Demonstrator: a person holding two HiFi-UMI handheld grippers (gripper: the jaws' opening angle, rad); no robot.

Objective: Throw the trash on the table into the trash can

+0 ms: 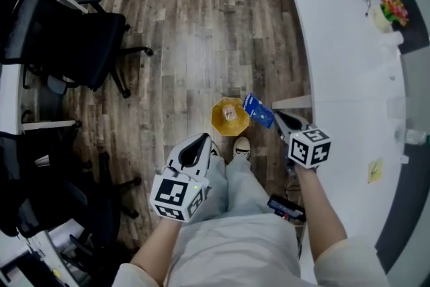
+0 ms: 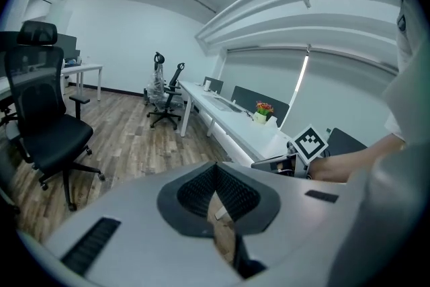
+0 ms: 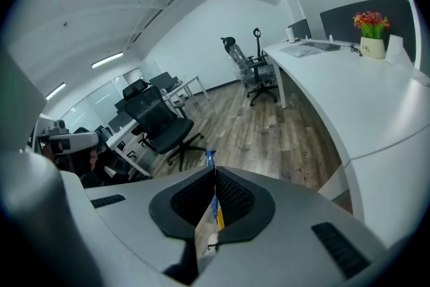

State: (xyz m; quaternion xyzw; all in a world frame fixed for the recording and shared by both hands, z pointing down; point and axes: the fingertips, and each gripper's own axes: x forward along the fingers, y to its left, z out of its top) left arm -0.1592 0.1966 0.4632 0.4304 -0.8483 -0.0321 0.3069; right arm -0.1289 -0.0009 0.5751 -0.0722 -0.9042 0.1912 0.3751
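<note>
Blue wrapper (image 1: 258,109) sat pinched in our right gripper (image 1: 277,116), just beside the yellow trash can (image 1: 216,119). We judged it best to carry it over the opening before letting go; our left gripper (image 1: 201,139) was closed, empty.

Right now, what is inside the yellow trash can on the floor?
Inside the yellow trash can one pale crumpled piece shows. The blue wrapper, held in the right gripper, covers the can's right edge, so that part is hidden.
</note>
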